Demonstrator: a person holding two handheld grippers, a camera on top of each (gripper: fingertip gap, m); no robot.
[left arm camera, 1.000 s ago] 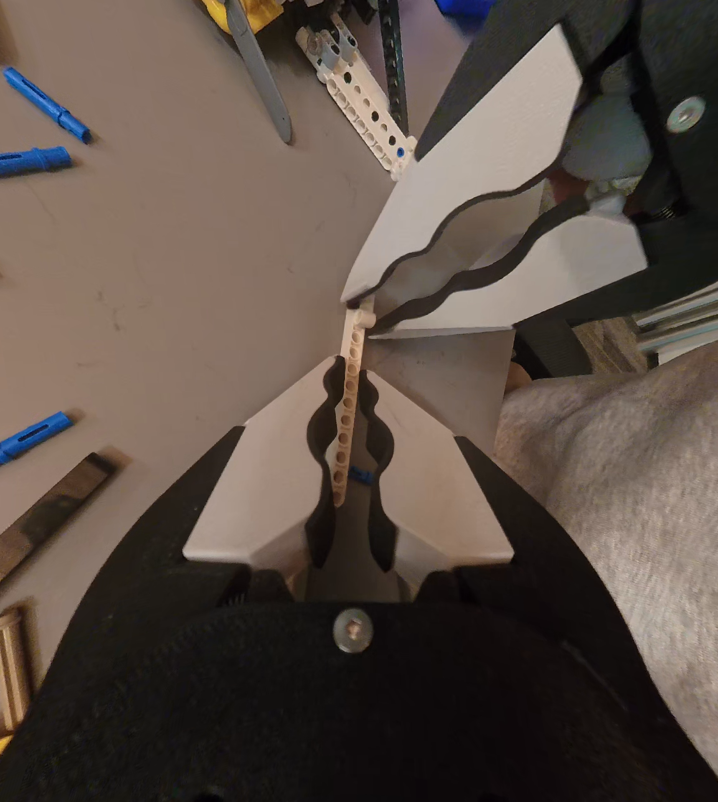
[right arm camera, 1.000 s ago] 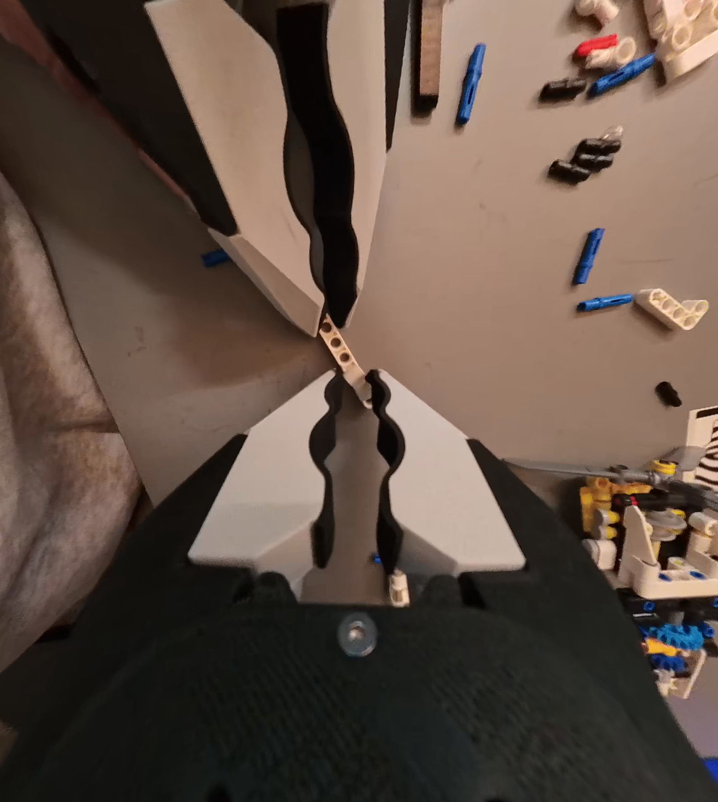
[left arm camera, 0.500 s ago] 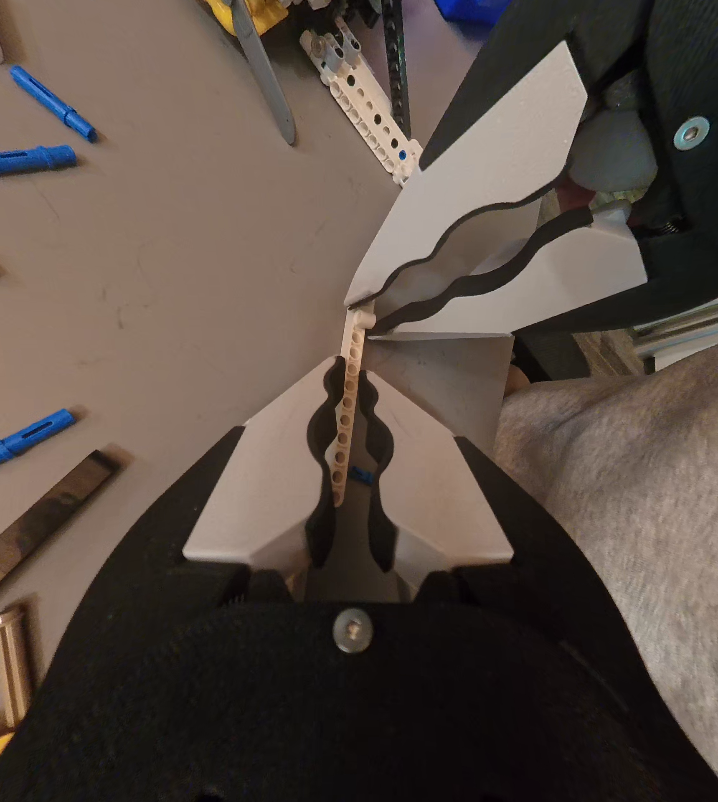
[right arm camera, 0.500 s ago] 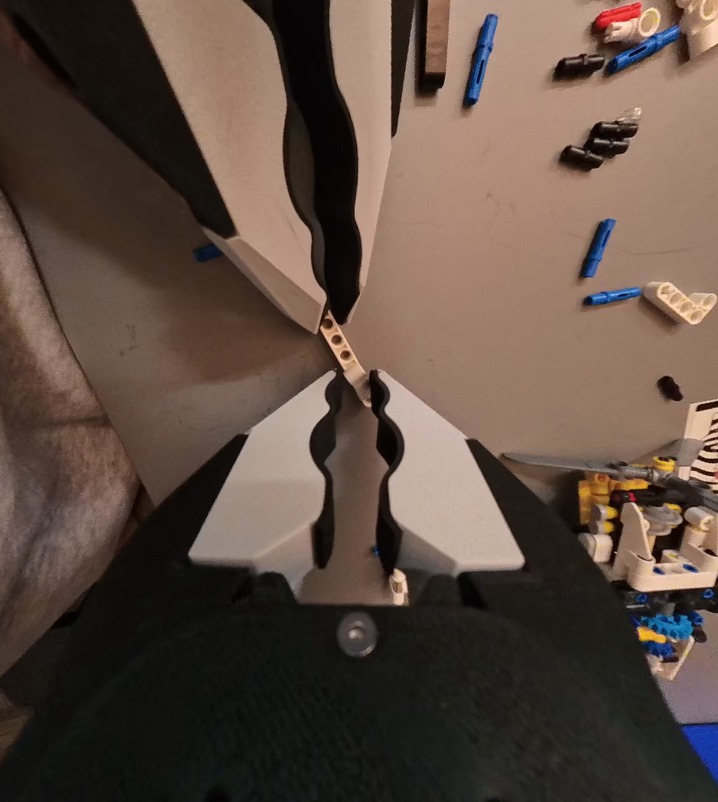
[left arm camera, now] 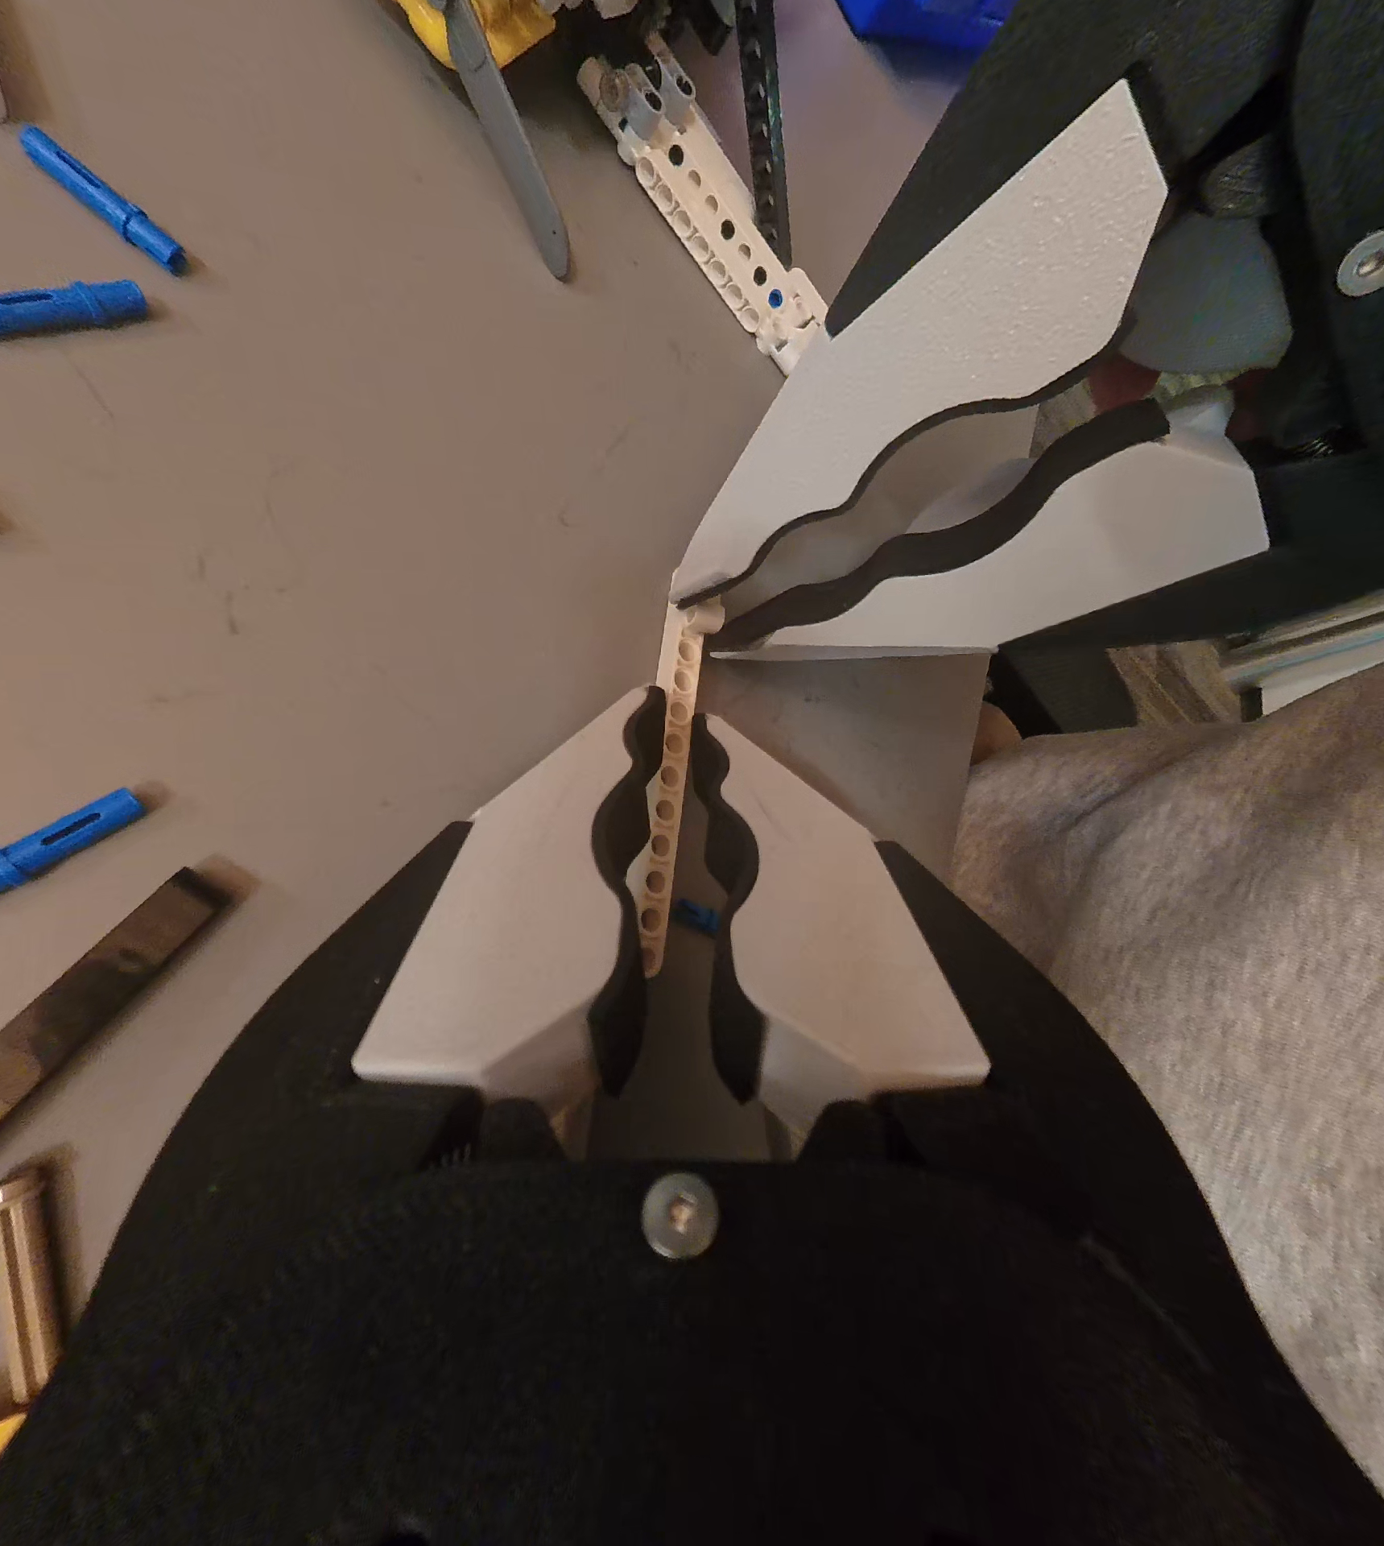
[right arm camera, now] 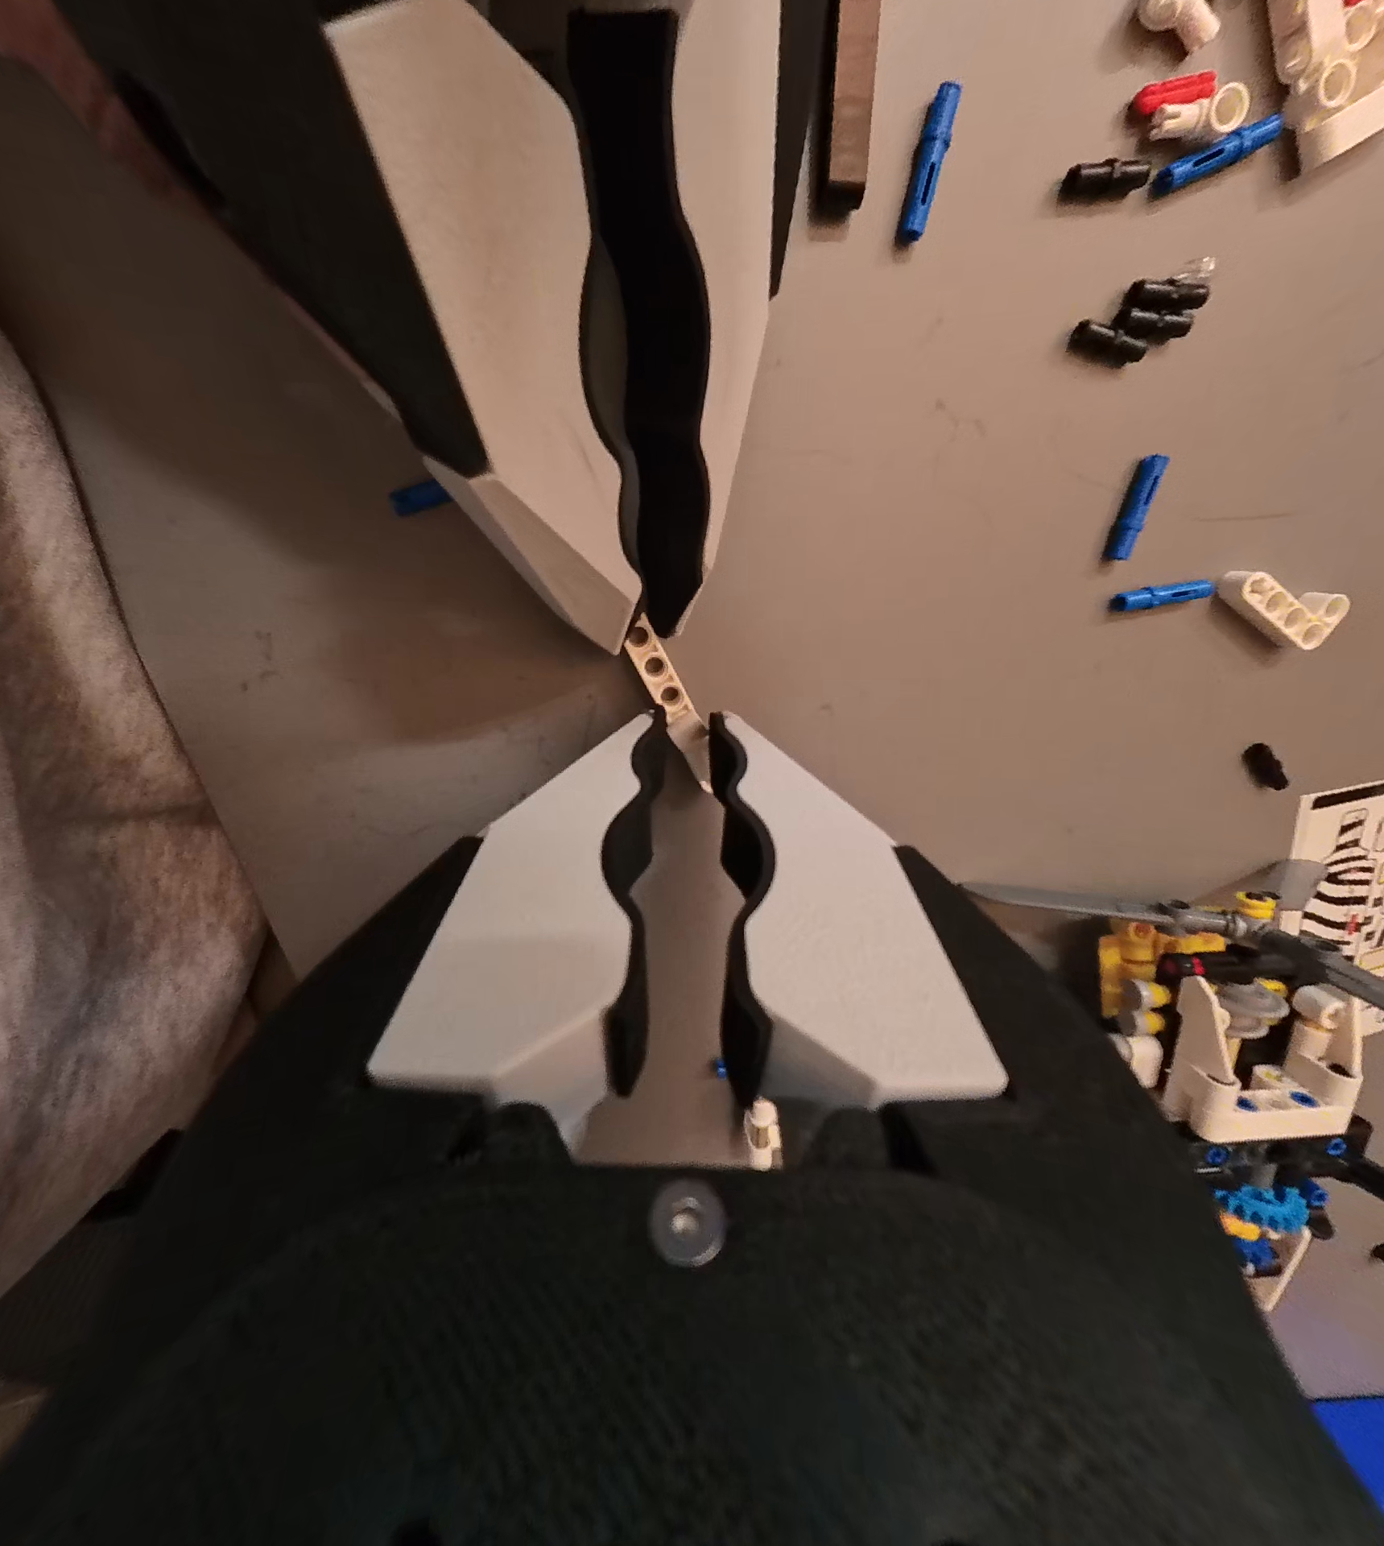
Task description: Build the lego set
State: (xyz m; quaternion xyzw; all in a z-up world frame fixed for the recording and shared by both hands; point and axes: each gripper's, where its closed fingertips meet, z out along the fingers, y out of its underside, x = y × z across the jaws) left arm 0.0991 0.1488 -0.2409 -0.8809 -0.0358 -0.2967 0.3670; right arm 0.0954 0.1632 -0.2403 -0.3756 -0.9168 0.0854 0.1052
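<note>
A long white beam with holes (left arm camera: 666, 807) is gripped between my left gripper's (left arm camera: 674, 711) pads and points forward, held above the grey table (left arm camera: 337, 502). My right gripper (left arm camera: 697, 623) comes in from the upper right and is shut on the beam's far end, where a small white stub sticks out. In the right wrist view my right gripper (right arm camera: 681, 732) meets the left gripper (right arm camera: 655, 619) tip to tip. A short length of the beam (right arm camera: 655, 668) shows between them.
Blue pins (left arm camera: 52, 305), a black beam (left arm camera: 61, 1004), a brass cylinder (left arm camera: 23, 1280) and a white beam assembly (left arm camera: 705, 209) lie on the table. A part-built model (right arm camera: 1240, 1046), a sticker sheet (right arm camera: 1382, 853), black pins (right arm camera: 1140, 318) and a person's grey-clothed lap (left arm camera: 1173, 1004) are close by. The grippers are tip to tip, or close to it.
Both grippers keep their hold on the beam. The pair has only shifted slightly over the table.
</note>
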